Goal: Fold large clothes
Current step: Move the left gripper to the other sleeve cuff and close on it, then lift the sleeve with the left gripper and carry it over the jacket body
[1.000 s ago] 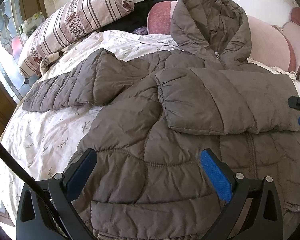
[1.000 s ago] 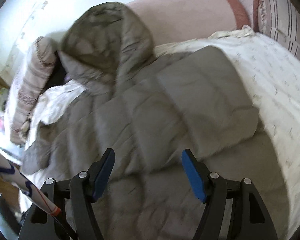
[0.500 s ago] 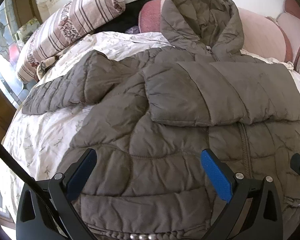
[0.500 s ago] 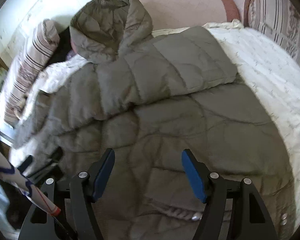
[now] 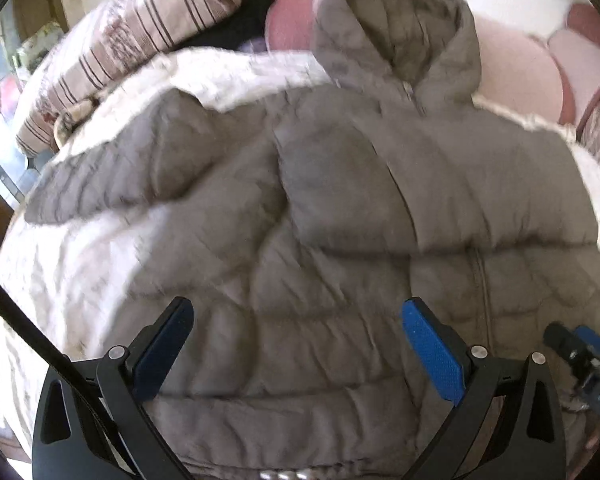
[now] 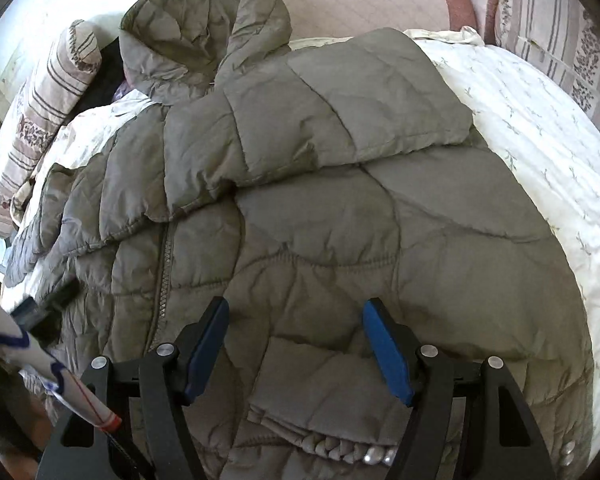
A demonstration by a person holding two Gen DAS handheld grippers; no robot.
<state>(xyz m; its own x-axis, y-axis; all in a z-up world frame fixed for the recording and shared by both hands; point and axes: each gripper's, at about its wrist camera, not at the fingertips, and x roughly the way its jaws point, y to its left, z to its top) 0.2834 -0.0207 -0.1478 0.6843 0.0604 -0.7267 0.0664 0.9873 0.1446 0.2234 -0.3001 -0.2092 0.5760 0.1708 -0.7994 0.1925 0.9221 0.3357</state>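
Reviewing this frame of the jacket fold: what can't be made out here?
- Jacket hem: cut off by the bottom edge and gripper bodies, both views.
- Left wrist view: motion blur hides fabric detail.
- Unfolded sleeve cuff: blurred in the left view, bunched and small in the right view.

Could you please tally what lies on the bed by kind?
Jackets: 1
Striped pillows: 2
Dark garments: 1
Total: 4
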